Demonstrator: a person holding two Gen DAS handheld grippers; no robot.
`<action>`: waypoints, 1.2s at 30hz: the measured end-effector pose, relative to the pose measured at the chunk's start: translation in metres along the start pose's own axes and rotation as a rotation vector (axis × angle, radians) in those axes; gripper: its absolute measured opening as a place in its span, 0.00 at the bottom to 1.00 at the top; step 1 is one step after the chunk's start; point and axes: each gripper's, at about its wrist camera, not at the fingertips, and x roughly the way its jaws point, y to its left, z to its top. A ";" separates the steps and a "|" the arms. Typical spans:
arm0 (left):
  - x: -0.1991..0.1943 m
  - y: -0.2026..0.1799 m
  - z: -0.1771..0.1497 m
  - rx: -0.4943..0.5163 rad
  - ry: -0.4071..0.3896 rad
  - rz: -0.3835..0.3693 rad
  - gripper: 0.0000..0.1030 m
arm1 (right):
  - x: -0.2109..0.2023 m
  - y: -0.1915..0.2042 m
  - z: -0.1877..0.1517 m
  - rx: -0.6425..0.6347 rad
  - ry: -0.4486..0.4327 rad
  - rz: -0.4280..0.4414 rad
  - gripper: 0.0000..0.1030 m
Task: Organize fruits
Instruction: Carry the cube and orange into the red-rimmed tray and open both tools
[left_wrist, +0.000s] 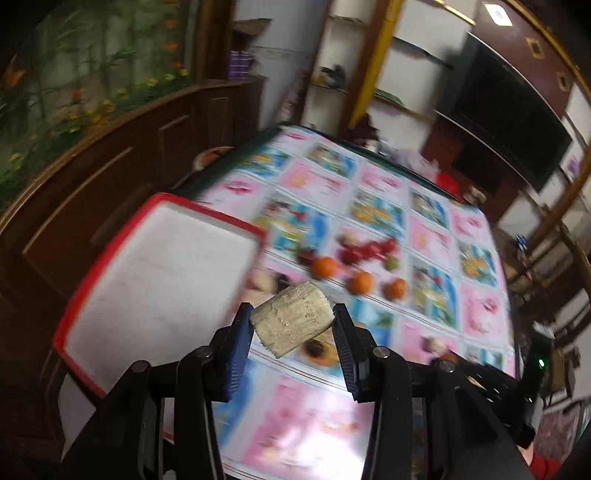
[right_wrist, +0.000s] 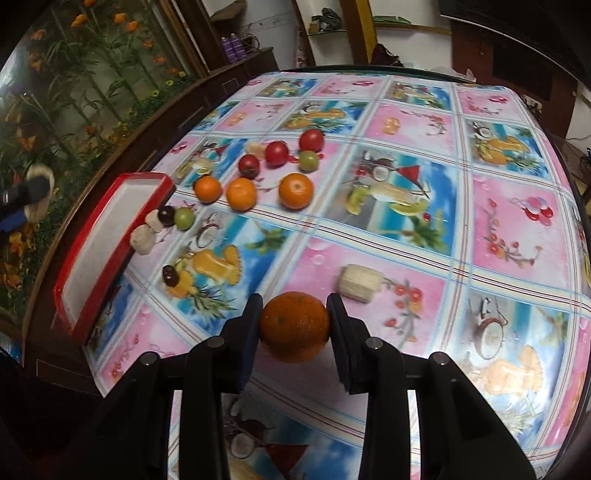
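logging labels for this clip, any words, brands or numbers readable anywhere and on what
None can be read.
The tablecloth shows only printed pictures of fruit, drinks and flowers, no lettering.
The purple bottles on the cabinet are too small to read.
The red tray, the held orange and the pale chunk carry no marks.

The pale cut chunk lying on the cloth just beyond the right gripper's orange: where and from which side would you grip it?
Grip the pale chunk across its two long flat sides, coming down from above. It lies flat and block-like on the tablecloth, apart from other fruit, so its flat sides suit the pads. The right gripper already holds an orange.
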 end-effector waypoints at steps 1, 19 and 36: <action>0.002 0.014 0.005 -0.019 0.005 0.015 0.42 | 0.000 0.002 -0.001 -0.011 -0.005 0.001 0.36; 0.056 0.148 0.061 -0.078 0.006 0.036 0.42 | 0.057 0.157 0.090 -0.196 0.022 0.109 0.36; 0.136 0.148 0.009 0.111 0.231 0.100 0.52 | 0.203 0.277 0.126 -0.498 0.280 0.224 0.37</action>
